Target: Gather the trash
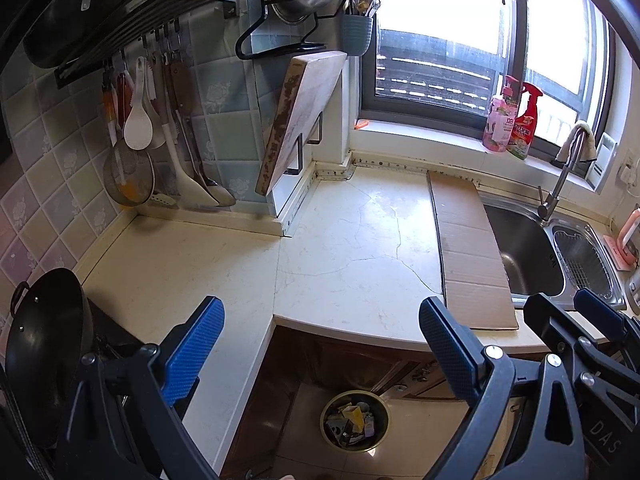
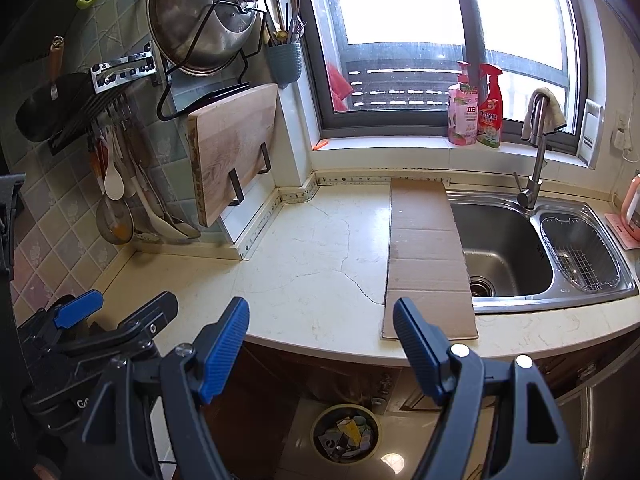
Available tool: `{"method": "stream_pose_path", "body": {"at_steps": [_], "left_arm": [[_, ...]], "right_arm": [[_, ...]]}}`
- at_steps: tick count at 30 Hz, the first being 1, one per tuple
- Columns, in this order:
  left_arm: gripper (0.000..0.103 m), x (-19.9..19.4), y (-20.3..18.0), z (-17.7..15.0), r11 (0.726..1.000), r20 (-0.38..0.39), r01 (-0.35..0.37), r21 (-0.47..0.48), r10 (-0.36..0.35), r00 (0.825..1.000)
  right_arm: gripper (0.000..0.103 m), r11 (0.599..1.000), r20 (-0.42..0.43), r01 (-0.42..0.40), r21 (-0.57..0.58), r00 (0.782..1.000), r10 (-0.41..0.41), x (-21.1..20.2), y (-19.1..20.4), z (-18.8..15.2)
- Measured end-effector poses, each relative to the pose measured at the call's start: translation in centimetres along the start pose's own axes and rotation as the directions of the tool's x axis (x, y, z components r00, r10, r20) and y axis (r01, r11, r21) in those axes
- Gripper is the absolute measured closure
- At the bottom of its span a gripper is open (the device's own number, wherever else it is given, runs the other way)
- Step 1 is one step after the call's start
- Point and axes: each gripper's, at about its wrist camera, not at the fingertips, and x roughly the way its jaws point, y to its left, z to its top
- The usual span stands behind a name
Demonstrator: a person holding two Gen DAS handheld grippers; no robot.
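A round trash bin [image 1: 355, 420] holding several scraps stands on the floor below the counter's front edge; it also shows in the right wrist view [image 2: 346, 432]. My left gripper [image 1: 320, 328] is open and empty, held above the counter edge and the bin. My right gripper [image 2: 321, 322] is open and empty too, just right of the left one, which shows at the left of its view [image 2: 120, 308]. A flat cardboard sheet [image 1: 468, 248] lies on the cream counter [image 1: 340, 240] beside the sink [image 2: 500, 248]; it also shows in the right wrist view [image 2: 428, 256].
A black wok [image 1: 44, 344] sits at the left. A wooden cutting board [image 2: 232, 148] leans on a rack. Utensils [image 1: 160, 132] hang on the tiled wall. Two bottles [image 2: 476, 108] stand on the windowsill. A faucet [image 2: 536, 152] rises behind the sink.
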Motion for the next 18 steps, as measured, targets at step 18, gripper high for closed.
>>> {"method": "stream_pose_path", "body": {"at_steps": [18], "left_arm": [[0.007, 0.19, -0.02, 0.07, 1.0, -0.003, 0.005, 0.011, -0.005, 1.0]], "right_arm": [[0.028, 1.0, -0.002, 0.006, 0.012, 1.0, -0.005, 0.07, -0.11, 0.0]]}}
